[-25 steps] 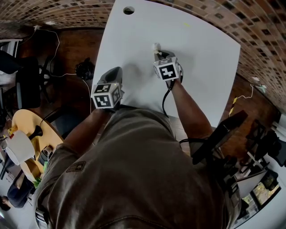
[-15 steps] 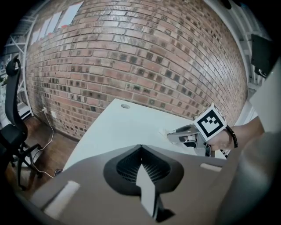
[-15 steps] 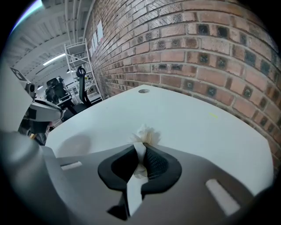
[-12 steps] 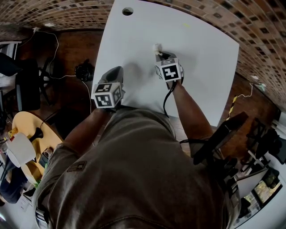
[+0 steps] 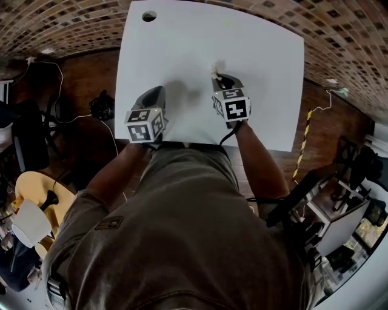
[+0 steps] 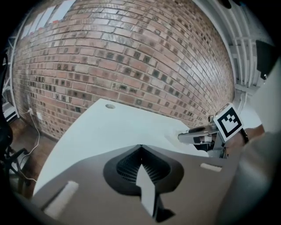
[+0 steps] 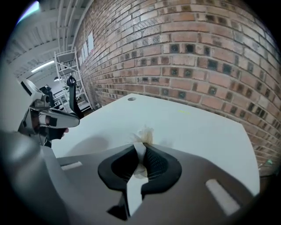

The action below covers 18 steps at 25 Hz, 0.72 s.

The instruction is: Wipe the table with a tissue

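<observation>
A small crumpled white tissue point(image 5: 214, 65) point(image 7: 144, 132) sticks out from the tips of my right gripper point(image 5: 216, 74) point(image 7: 142, 145). Its jaws are shut on the tissue, over the middle of the white table point(image 5: 267, 54). My left gripper point(image 5: 159, 92) point(image 6: 140, 147) hovers over the table's near left part, a hand's width left of the right one, with its jaws closed together and nothing between them. The left gripper view shows the right gripper point(image 6: 193, 136) off to the right; the right gripper view shows the left gripper point(image 7: 48, 117) at far left.
A round cable hole point(image 5: 148, 16) sits at the table's far left corner, and a faint yellow mark point(image 5: 228, 23) near the far edge. A brick wall point(image 6: 131, 57) stands behind the table. Left of the table are cables and a round wooden table point(image 5: 36, 181).
The right gripper has moved rightward across the table with the tissue in its jaws. The left gripper has shifted a little the same way. The head view has swung, so the table sits further left.
</observation>
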Motion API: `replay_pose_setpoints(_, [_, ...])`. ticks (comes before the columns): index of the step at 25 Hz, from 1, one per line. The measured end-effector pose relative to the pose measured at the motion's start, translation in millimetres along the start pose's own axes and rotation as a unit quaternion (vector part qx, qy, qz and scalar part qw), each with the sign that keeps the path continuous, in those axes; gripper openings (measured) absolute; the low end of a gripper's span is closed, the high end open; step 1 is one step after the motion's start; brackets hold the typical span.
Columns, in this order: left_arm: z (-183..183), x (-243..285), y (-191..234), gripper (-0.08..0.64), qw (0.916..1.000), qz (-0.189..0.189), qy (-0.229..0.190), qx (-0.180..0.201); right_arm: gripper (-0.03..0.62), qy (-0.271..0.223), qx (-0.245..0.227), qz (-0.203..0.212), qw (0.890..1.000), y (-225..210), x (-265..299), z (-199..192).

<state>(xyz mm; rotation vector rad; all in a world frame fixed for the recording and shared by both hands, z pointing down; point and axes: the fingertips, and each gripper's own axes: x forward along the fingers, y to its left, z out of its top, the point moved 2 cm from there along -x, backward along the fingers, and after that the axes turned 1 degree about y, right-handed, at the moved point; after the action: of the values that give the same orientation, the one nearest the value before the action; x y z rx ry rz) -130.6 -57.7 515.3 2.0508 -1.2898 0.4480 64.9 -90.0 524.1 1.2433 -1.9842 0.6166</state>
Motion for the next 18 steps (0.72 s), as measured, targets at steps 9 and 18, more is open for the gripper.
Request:
replay_pose_setpoints(9, [0.0, -18.3, -57.5, 0.002, 0.9985, -0.012, -0.032, 0.042, 0.038, -0.072, 0.036, 0.005, 0.997, -9.4, -71.0, -23.5])
replay_pose_setpoints(18, [-45.4, -58.0, -153.8, 0.002, 0.9972, 0.008, -0.066, 0.033, 0.038, -0.141, 0.043, 0.033, 0.988, -30.5, -170.2, -79.4])
